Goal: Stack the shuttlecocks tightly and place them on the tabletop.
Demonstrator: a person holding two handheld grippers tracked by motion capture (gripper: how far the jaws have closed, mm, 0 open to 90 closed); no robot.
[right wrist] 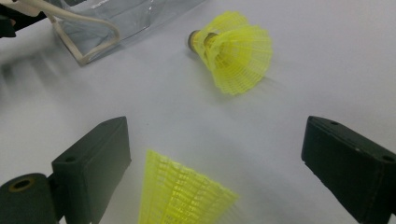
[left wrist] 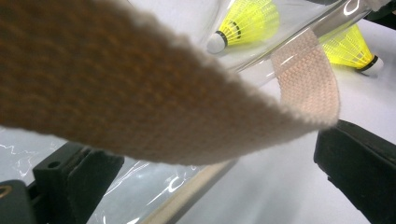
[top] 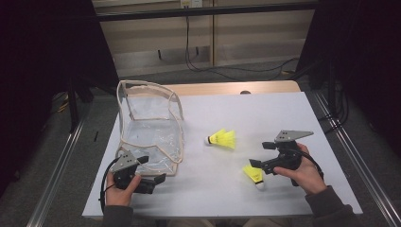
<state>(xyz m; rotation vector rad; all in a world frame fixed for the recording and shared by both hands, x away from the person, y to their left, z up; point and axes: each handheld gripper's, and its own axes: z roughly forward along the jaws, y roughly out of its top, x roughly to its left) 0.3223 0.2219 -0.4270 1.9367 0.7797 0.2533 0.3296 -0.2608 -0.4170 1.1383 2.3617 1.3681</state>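
A white counter [top: 283, 123] holds a clear plastic bag [top: 151, 127] edged in woven beige strap at centre left. The left tool [top: 153, 182], lower left, is spread around that strap. The right tool [top: 257, 163], lower right, is spread wide over one netted yellow shuttlecock [top: 254, 176]; another shuttlecock [top: 222, 139] lies mid-frame.
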